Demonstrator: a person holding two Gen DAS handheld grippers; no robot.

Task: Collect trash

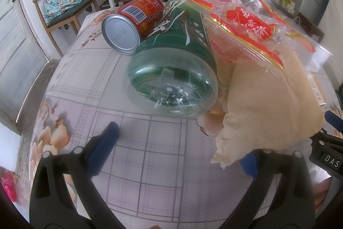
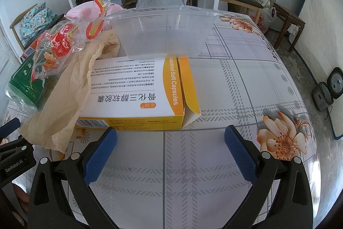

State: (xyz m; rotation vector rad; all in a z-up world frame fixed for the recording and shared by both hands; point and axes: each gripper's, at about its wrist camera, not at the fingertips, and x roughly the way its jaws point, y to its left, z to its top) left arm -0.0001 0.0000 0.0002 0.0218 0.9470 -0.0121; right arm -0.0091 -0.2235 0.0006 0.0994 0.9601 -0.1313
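Can (image 1: 130, 20) left of bottle (image 1: 178, 65)

Both wrist views, low and close, share the tissue (image 1: 268, 104).

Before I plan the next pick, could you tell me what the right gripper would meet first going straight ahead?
Probably the medicine box, lying just beyond the open right gripper.

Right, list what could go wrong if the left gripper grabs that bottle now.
The green bottle lies on its side against the red can; nudging it could roll either off the table. The beige paper drapes over one finger of the open left gripper, so closing may snag paper instead.
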